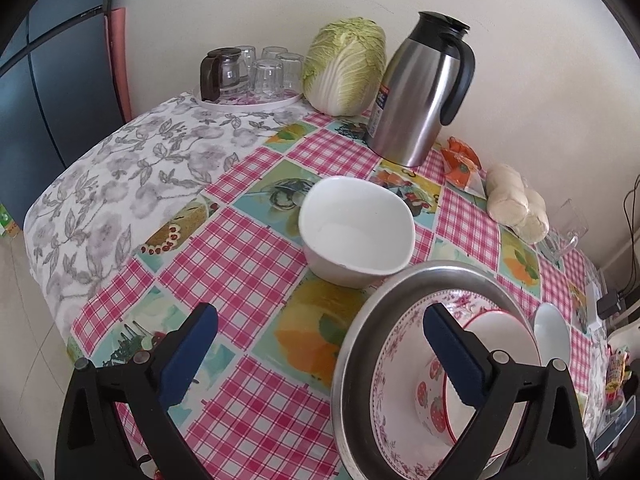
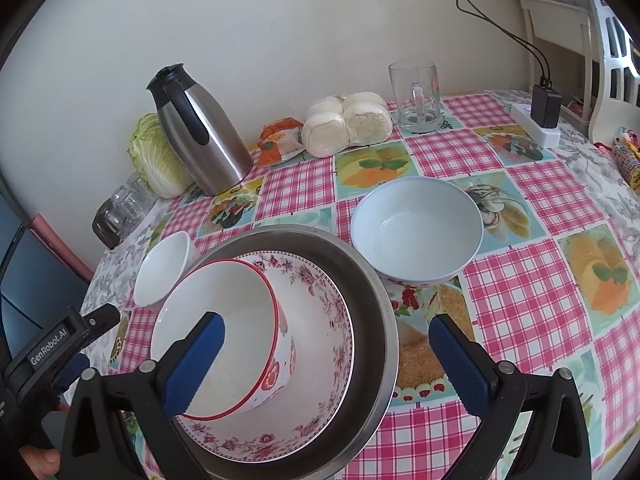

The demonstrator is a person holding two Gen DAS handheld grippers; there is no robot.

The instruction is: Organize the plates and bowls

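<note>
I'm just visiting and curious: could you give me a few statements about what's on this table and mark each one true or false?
1. The red-rimmed bowl sits inside the flowered plate. True.
2. The steel plate lies on top of the flowered plate. False: it lies underneath it.
3. The right gripper grips the pale blue bowl. False: it is open, holding nothing.
4. The cabbage stands beside the steel jug. True.
5. The left gripper is open. True.
</note>
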